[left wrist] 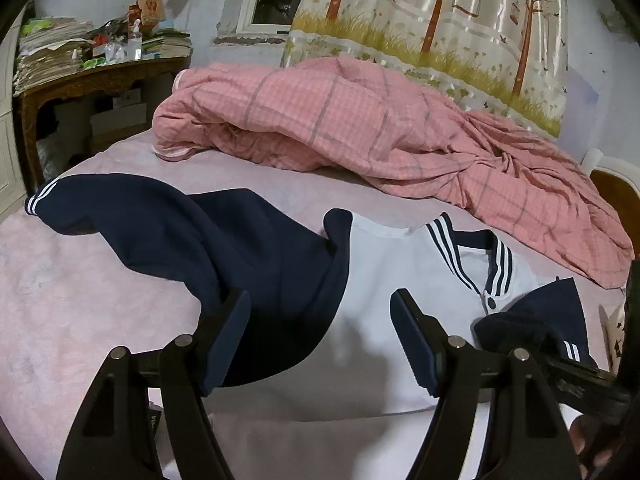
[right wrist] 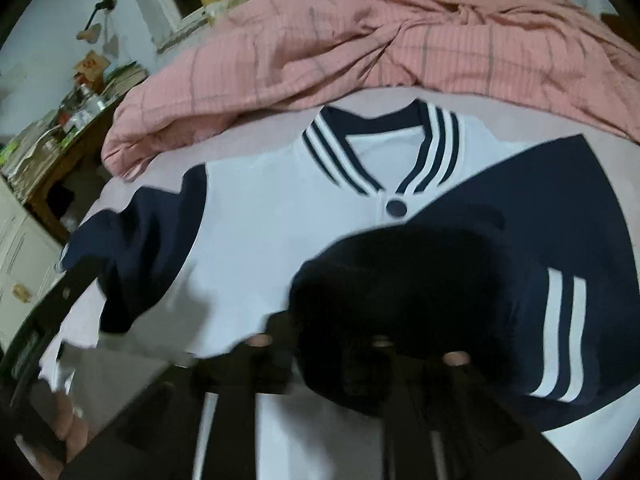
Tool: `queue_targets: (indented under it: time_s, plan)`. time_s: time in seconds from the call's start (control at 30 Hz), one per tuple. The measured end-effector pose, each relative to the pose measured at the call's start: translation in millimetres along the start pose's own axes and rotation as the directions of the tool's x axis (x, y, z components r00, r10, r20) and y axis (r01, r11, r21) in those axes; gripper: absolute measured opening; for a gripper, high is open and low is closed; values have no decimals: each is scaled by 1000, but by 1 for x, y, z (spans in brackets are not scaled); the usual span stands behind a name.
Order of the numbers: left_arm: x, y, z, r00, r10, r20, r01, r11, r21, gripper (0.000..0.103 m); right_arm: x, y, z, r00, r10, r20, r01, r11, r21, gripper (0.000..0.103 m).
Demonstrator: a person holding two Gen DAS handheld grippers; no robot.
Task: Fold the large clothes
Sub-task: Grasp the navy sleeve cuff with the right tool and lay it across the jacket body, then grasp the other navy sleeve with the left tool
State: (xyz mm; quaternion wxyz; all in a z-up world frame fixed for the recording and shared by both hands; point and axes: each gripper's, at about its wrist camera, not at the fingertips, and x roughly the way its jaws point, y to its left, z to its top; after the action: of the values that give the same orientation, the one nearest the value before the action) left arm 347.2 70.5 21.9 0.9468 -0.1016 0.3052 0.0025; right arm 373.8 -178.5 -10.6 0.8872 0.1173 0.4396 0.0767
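A white jacket [left wrist: 400, 280] with navy sleeves and a striped collar [right wrist: 340, 152] lies front up on the pink bed sheet [left wrist: 80, 300]. Its left navy sleeve [left wrist: 180, 232] stretches out to the left. My left gripper [left wrist: 320, 332] hovers open over the jacket's left shoulder, with nothing between its fingers. The right navy sleeve [right wrist: 540, 240] is folded across the chest. Its dark cuff [right wrist: 380, 280] bunches over the tips of my right gripper [right wrist: 328, 332]. That gripper is blurred, but its jaws stand partly apart and do not pinch the fabric.
A crumpled pink checked quilt [left wrist: 360, 128] fills the far half of the bed. A wooden desk [left wrist: 80, 80] piled with papers stands at the left. A printed curtain [left wrist: 440, 20] hangs behind. A white cabinet [right wrist: 20, 248] is at the left. Fingers of a hand [right wrist: 72, 432] show.
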Motion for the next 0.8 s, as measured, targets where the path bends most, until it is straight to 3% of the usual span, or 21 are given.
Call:
queue_targets:
  time_s: [0.07, 0.23, 0.33, 0.43, 0.5, 0.53, 0.57, 0.6, 0.63, 0.67, 0.73, 0.8]
  plan:
    - [1, -2, -1, 1000, -5, 5, 5, 1000, 0, 71, -5, -7, -1, 995, 100, -20, -100, 995, 1, 78]
    - [-11, -16, -3, 997, -16, 81, 12, 999, 43, 72, -51, -50, 3, 958, 286, 22, -287, 952, 105, 82]
    - [-27, -43, -9, 979, 42, 201, -76, 983, 168, 73, -78, -79, 11, 960, 269, 72, -277, 951, 135, 82]
    - [-46, -75, -20, 964, -63, 258, -20, 952, 305, 73, -116, -112, 21, 978, 125, 165, -153, 974, 169, 82]
    - [-60, -98, -29, 950, -158, 268, 42, 918, 394, 76, -141, -129, 24, 967, -48, 250, 1, 983, 184, 82]
    - [-65, -109, -32, 946, -189, 263, 61, 902, 428, 79, -151, -136, 24, 945, -163, 282, 112, 976, 187, 82]
    - [-68, -122, -34, 946, -210, 246, 79, 887, 455, 80, -159, -142, 24, 896, -325, 302, 277, 942, 191, 82]
    - [-69, -137, -35, 950, -233, 209, 110, 874, 473, 80, -162, -148, 25, 854, -419, 307, 376, 907, 192, 82]
    - [-67, -151, -34, 951, -266, 158, 163, 863, 478, 80, -163, -152, 26, 829, -466, 310, 426, 884, 191, 82]
    - [-63, -166, -33, 946, -310, 93, 232, 850, 473, 80, -163, -158, 27, 817, -488, 309, 449, 873, 190, 82]
    - [-52, -197, -35, 925, -377, -55, 356, 804, 477, 81, -163, -175, 29, 844, -455, 285, 404, 888, 222, 82]
    - [-40, -234, -42, 899, -397, -184, 431, 734, 525, 81, -167, -195, 29, 886, -376, 272, 300, 911, 283, 82]
